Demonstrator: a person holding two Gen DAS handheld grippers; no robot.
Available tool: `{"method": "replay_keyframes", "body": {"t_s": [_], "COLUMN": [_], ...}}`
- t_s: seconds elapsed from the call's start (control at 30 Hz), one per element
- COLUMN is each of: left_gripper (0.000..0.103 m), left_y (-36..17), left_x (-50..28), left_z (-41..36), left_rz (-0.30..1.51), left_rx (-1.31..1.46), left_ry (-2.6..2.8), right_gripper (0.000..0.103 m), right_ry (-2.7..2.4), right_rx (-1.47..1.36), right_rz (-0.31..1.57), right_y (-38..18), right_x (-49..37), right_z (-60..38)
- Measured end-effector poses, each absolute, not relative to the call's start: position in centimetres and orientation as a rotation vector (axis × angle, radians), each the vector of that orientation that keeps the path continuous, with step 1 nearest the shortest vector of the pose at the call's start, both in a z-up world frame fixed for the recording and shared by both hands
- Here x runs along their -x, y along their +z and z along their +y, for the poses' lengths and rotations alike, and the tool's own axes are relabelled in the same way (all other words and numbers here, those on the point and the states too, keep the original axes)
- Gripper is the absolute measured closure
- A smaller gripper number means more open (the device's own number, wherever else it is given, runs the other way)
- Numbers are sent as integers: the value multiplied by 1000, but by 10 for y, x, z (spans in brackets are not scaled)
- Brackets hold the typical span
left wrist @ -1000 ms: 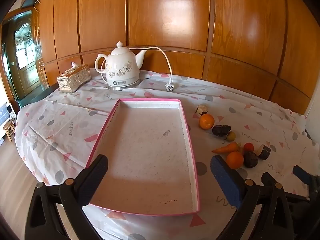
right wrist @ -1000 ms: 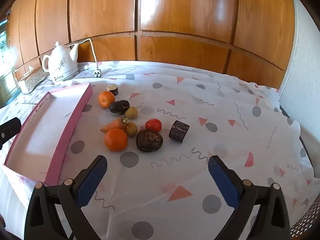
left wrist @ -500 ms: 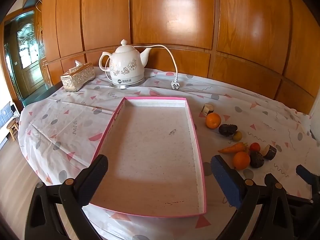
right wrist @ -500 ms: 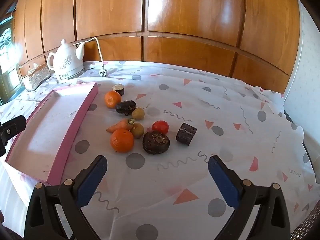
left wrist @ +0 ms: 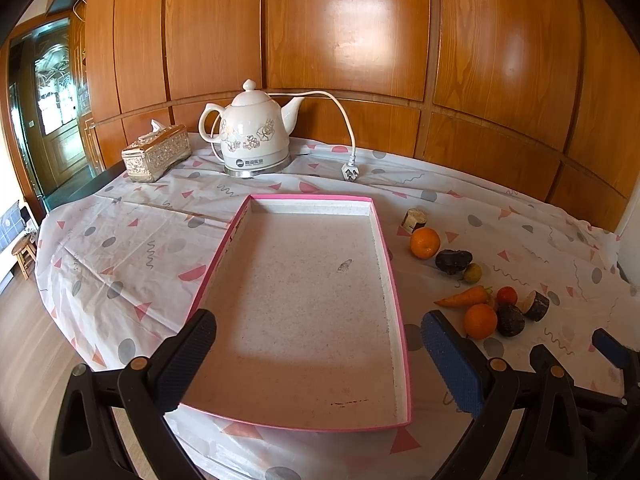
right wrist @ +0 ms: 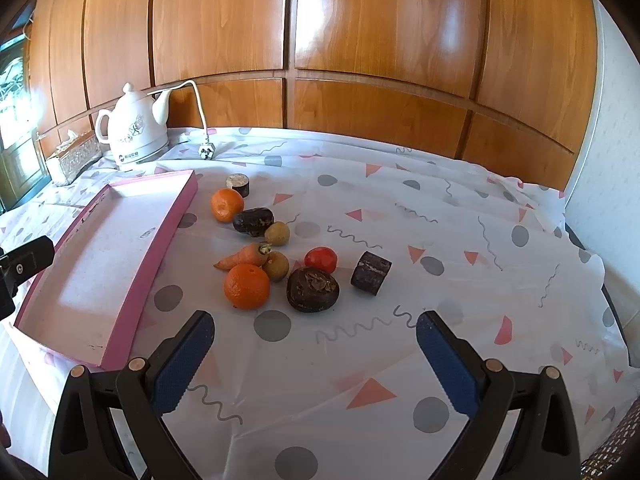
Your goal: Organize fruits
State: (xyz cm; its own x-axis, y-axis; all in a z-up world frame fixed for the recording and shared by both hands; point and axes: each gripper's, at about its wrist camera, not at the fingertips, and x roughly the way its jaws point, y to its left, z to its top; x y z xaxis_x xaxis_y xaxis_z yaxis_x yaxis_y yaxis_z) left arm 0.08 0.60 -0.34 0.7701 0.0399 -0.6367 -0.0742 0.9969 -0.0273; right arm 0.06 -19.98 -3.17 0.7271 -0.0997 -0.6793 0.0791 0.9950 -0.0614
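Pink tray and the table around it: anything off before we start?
Minor only. The pink tray sits askew to the table edge and holds no fruit; there is a small dark smudge on its floor. The kettle is unplugged, its plug loose on the cloth. Nothing spilled or damaged.

Left black two-finger gripper with blue-padded tips (left wrist: 316, 354) held level, jaws spread wide, nothing between them. Right black two-finger gripper with blue pads (right wrist: 312, 354) likewise spread wide, gripping nothing, held low and pointing forward.
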Motion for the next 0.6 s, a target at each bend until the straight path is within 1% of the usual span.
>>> {"method": "replay_keyframes", "body": {"t_s": [0.6], "left_gripper": [0], "left_y": [1], "left_x": [1], "left_z": [5], "left_rz": [686], "left_rx": [82], "left_ry": [27], "right_gripper": [1], "right_ry": [-95], "right_rx": [31], "right_rz": [738], "right_y": [-29], "right_x": [2], "right_z": [-199]}}
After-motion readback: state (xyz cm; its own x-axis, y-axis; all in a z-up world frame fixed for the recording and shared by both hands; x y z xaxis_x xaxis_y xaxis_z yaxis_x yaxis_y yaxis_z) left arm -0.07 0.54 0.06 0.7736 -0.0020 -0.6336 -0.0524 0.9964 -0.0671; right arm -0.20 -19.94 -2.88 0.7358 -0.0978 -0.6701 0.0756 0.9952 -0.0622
